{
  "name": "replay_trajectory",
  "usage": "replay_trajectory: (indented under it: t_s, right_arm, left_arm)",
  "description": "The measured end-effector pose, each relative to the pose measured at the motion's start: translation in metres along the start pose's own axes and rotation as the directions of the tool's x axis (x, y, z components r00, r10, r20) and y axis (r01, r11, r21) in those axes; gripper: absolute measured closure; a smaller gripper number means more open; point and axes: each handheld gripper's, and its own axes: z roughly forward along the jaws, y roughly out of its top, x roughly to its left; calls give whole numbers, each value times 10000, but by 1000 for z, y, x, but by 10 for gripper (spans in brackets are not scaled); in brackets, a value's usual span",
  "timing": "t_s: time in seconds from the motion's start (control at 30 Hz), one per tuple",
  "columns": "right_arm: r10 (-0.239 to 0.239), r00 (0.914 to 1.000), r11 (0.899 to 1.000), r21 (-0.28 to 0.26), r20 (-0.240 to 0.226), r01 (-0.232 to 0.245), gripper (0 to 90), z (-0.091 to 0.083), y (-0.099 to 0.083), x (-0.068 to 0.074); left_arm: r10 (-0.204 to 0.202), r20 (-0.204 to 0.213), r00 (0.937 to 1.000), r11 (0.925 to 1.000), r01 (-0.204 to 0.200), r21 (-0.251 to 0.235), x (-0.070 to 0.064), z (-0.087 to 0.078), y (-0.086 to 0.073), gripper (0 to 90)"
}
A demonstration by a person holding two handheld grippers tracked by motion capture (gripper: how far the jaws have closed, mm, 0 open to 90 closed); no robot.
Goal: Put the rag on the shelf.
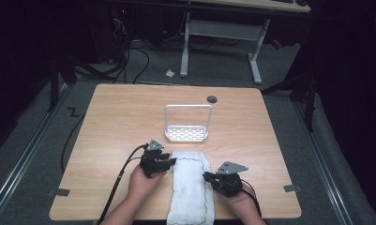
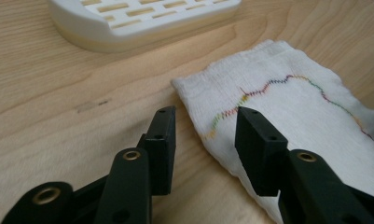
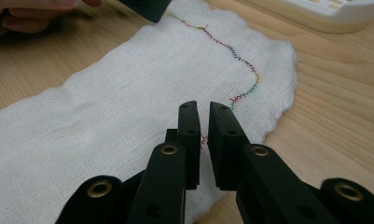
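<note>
Nearest to the person, a white cloth (image 1: 190, 187) lies flat on the wooden table (image 1: 115, 117), long and narrow, and its near end reaches the table edge between the two forearms. A thin line of coloured stitching (image 3: 243, 63) runs along its right side and curves across the far end.

The right gripper (image 1: 214, 178) is at the right edge of the cloth, about the middle of its length. In the right gripper view its jaws are almost together, with only a thin gap, and they sit over the cloth edge (image 3: 201, 140); it is not possible to tell if they already pinch the fabric. The left gripper (image 1: 170, 161) is at the far left corner of the cloth. In the left gripper view its jaws stand wide apart, one over the bare table and one over the cloth corner (image 2: 184, 86), so it holds nothing.

Behind the cloth stands a small white rack (image 1: 186, 133) with a slotted base and a tall wire handle, close to the far end of the cloth but apart from it.

It seems the work is at its beginning: the cloth is spread out and no fold is made. Both edges must be gripped before it can be lifted.
</note>
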Motion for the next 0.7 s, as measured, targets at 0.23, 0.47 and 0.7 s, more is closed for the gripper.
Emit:
replay_trajectory:
  t_s: [0.23,0.47,0.7]
  right_arm:
    - [178,9997,9996,-205,148,-175,781,-1,1,-4]
    - [890,9950,9951,-476,462,-868,713,5,11,-14]
    - [1477,9848,9887,117,918,-1494,594,34,33,-40]
  left_arm:
    - [-81,10,10000,9997,81,-238,0,11,4,618]
    - [111,249,9996,9998,-107,-177,-3,11,0,841]
    - [106,278,9996,9998,-101,-173,-3,11,0,847]
